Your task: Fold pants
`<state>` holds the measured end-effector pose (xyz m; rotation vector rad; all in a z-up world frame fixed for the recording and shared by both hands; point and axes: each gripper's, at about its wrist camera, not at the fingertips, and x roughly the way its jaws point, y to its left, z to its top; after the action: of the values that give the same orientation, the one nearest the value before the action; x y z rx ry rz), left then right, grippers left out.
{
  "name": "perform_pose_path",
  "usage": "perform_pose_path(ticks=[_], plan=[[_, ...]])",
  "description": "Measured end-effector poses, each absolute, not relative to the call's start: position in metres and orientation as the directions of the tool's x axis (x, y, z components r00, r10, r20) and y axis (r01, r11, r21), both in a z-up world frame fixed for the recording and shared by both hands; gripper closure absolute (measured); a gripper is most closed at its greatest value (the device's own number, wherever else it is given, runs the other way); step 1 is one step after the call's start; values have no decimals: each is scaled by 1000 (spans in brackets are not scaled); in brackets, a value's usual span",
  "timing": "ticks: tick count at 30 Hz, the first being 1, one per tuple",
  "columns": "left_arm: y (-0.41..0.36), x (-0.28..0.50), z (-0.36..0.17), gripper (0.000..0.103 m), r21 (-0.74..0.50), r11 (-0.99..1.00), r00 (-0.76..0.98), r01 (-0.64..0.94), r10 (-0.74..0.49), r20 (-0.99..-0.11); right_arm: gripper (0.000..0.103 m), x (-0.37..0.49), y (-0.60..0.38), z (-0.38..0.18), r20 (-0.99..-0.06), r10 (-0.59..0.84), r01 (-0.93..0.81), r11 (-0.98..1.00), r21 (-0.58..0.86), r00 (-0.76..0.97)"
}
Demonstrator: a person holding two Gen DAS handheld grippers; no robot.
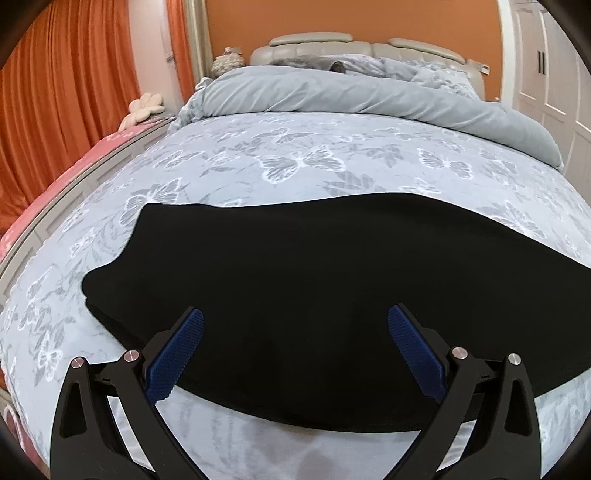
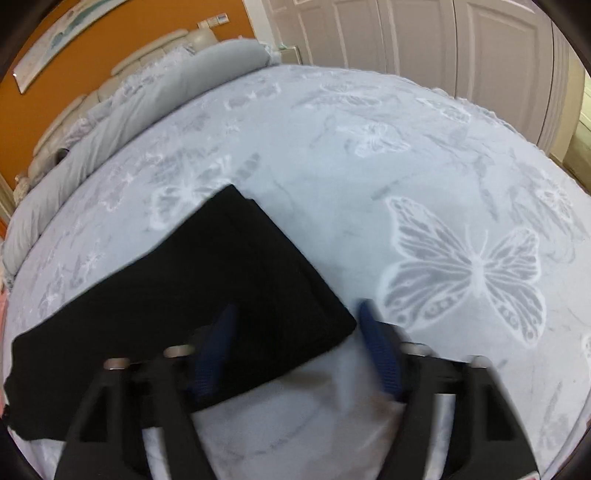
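**A:** Where are the pants [image 1: 295,295] right now?

**B:** Spread flat on the bedspread [image 1: 258,155], a wide black shape lying across it. Seen from the left gripper [image 1: 295,325], the cloth fills the whole space between the two blue pads [image 1: 192,332] and runs out past both of them, to the left and to the right. Its near edge curves just below the pads.

**A:** Is that gripper grasping the cloth?

**B:** No. Its jaws stand wide apart above the fabric, released, with nothing pinched.

**A:** And the right gripper [image 2: 295,332]?

**B:** Its view is blurred, but the jaws stand apart here too, less widely. A squared end of the pants [image 2: 221,277] lies under and ahead of the left pad, and its near corner reaches into the gap, ending just short of the right pad [image 2: 376,343]. The pads do not press on it, so nothing is gripped.

**A:** What lies beyond the jaws?

**B:** Pale bedspread with butterfly print, a rolled grey duvet [image 1: 369,92] at the far end, then the padded headboard [image 1: 354,48] against an orange wall [image 1: 332,22].
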<state>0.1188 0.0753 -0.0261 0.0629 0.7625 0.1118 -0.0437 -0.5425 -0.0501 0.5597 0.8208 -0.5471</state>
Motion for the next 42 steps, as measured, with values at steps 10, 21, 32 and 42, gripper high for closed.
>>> perform_pose_path(ticks=[10,21,32,42], plan=[[99,122,-18,5,58,989,685,-133,134,-717,86,12,-408,63,-621,-47,337,871,358,782],[116,115,2,5,42,991,704,-129,122,-700,86,101,-213,76,-649,182,12,959,282,739],[160,124,9,5,11,977,660,-211,151,-736,83,147,-66,-14,-798,199,-163,978,128,569],[238,116,13,5,-62,917,611,-393,211,-763,36,81,-107,20,-717,185,-153,982,110,672]])
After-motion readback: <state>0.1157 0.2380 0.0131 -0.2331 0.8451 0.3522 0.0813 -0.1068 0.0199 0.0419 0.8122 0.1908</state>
